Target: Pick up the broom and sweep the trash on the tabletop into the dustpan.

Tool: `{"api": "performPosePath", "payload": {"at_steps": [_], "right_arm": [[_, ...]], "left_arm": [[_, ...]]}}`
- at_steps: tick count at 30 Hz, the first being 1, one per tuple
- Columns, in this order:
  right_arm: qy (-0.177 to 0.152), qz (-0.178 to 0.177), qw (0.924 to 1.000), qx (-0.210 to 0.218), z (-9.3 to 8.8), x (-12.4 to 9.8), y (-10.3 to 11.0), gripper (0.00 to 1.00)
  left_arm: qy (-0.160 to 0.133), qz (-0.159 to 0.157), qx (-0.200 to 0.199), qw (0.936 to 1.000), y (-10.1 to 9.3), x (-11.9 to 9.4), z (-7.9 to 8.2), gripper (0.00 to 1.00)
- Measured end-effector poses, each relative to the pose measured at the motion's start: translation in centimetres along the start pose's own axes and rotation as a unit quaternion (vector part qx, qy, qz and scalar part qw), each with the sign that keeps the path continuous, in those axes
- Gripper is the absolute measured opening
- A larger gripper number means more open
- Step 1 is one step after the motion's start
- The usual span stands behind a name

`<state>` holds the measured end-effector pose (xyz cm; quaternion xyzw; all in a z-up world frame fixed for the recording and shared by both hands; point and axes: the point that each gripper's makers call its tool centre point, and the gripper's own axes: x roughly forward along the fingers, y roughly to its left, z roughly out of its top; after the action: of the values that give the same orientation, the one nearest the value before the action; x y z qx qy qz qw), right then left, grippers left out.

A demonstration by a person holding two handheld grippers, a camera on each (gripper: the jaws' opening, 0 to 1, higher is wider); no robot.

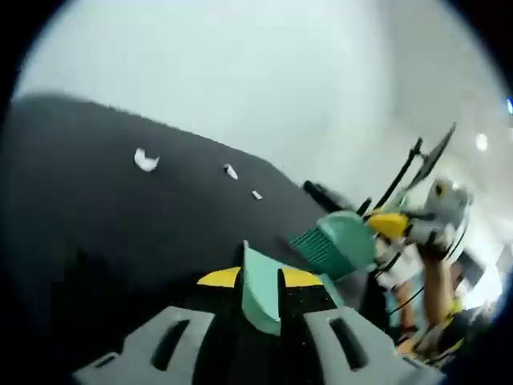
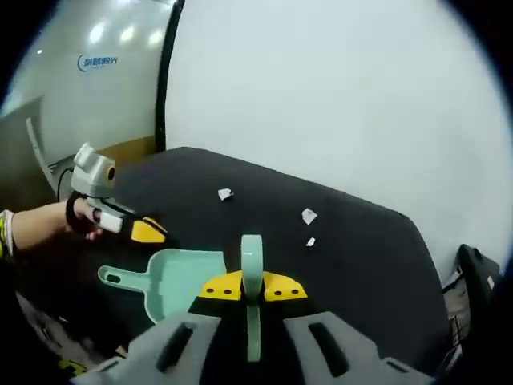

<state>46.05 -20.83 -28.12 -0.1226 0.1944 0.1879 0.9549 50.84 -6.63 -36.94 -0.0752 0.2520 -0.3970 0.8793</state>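
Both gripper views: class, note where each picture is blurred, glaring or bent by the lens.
Left gripper view: broom and right gripper smeared by blur; black tabletop edge bows; pale wall washed out. Right gripper view: sharper, paper scraps crisp; ceiling lights glare at upper left; dustpan evenly lit.

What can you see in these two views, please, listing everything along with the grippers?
table: one, black, under everything.
paper scraps: three, white, spread over the far part of the table.
dustpan: one, teal, low over the near part of the table, in the left gripper's jaws.
broom: one, teal, bristles angled down towards the table, handle in the right gripper's jaws.
wall: one, white, behind the table.
hand: one, holding the left gripper.
left gripper: grey with yellow pads, shut on the dustpan.
right gripper: grey with yellow pads, shut on the broom.
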Motion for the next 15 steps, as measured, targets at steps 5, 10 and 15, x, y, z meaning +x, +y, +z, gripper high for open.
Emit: {"api": "performPosePath", "payload": {"at_steps": [5, 10, 15], "right_arm": [[-0.002, 0.008, 1.0000, -0.004, 0.1, 0.2, -0.2, 0.04], [-0.013, 0.011, 0.9998, 0.012, 0.2, -0.2, -1.7, 0.04], [-0.027, 0.020, 0.9986, 0.040, 0.0, 0.0, -2.6, 0.04]], "left_arm": [[0.017, -0.006, 0.060, 0.9980, -0.8, 2.4, 0.6, 0.25], [0.088, 0.013, 0.132, 0.9873, -0.7, 3.8, -1.1, 0.23], [0.128, 0.047, 0.176, 0.9749, -0.7, 4.9, -2.4, 0.19]]}}
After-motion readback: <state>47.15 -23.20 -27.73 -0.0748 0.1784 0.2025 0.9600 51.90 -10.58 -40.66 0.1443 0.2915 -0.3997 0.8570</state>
